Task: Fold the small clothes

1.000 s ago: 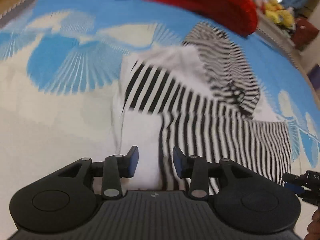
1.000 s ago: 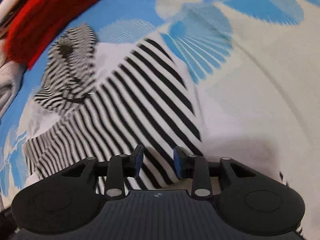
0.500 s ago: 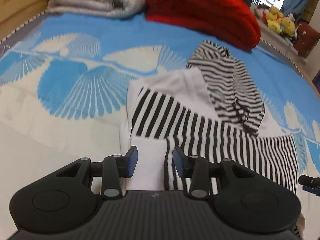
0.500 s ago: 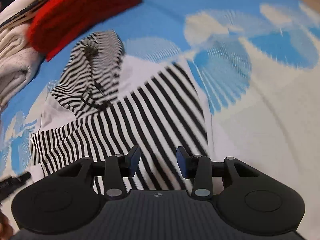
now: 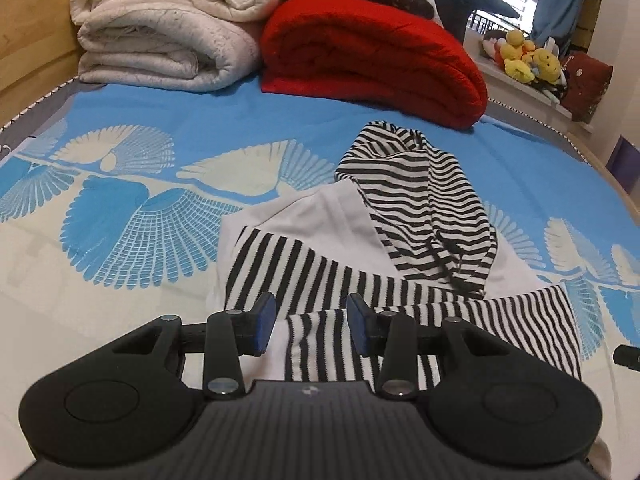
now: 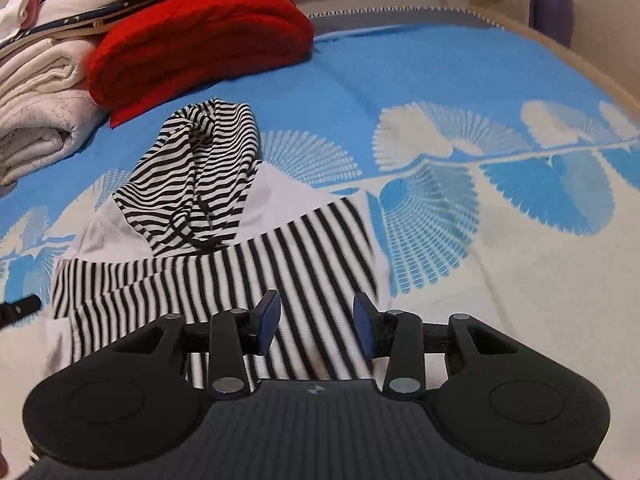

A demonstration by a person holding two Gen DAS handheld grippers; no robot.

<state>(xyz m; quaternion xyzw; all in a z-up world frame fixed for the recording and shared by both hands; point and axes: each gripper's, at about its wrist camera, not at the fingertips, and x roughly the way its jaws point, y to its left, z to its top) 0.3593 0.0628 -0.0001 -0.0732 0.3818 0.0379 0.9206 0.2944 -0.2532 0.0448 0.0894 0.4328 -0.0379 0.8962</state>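
Striped hoodie flat between apparently empty fingers.

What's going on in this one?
A person with a tool in each hand is folding a striped hoodie on a blue patterned bedspread. Its sleeves lie folded across the body; the hood is still spread out. The left tool and right tool hover open above it, holding nothing.

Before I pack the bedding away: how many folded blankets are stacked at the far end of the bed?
2: a cream quilted blanket at far left and a red blanket beside it. Others may lie hidden beneath the things on top.
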